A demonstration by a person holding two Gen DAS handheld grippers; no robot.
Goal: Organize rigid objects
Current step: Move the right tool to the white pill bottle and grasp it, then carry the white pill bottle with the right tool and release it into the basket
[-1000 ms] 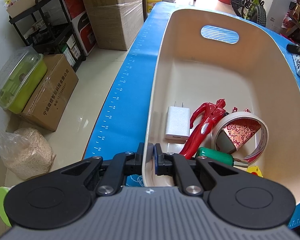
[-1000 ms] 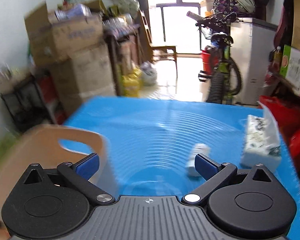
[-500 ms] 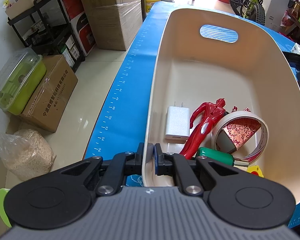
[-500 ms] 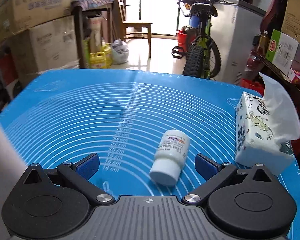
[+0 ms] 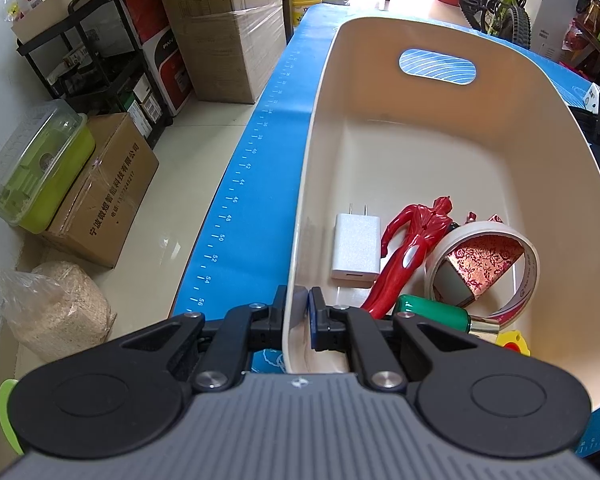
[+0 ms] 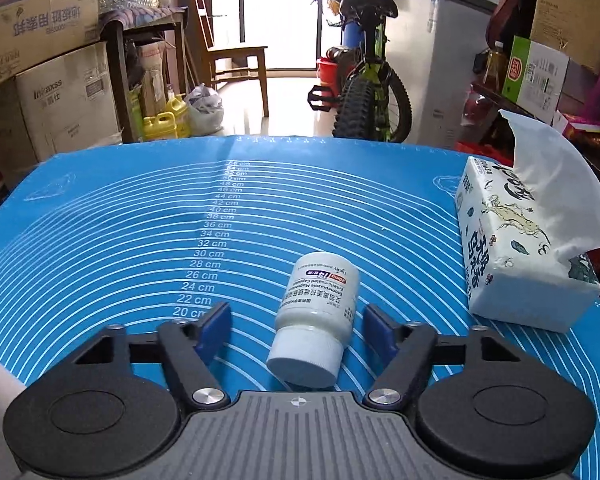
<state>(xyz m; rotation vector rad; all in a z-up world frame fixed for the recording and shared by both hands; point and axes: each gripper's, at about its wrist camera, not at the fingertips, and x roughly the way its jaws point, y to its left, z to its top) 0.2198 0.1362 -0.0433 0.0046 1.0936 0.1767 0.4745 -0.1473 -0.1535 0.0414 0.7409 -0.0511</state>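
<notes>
My right gripper (image 6: 298,326) fingers spread wide, pill bottle (image 6: 315,320) lying between them, untouched; left gripper (image 5: 298,312) pinches bin (image 5: 300,216) wall.

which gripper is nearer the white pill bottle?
Right. The right gripper is open with the white pill bottle lying between its fingers. The left gripper is shut on the wall of the cream bin; no bottle in its view.

One bin (image 5: 452,36) holds one charger (image 5: 356,248), one red figure (image 5: 414,248), one tape roll (image 5: 486,268), one green-handled tool (image 5: 432,314) and one yellow-red item (image 5: 510,340), partly hidden. On one blue mat (image 6: 140,220) lie one pill bottle (image 6: 316,316) and one tissue pack (image 6: 516,248).
</notes>
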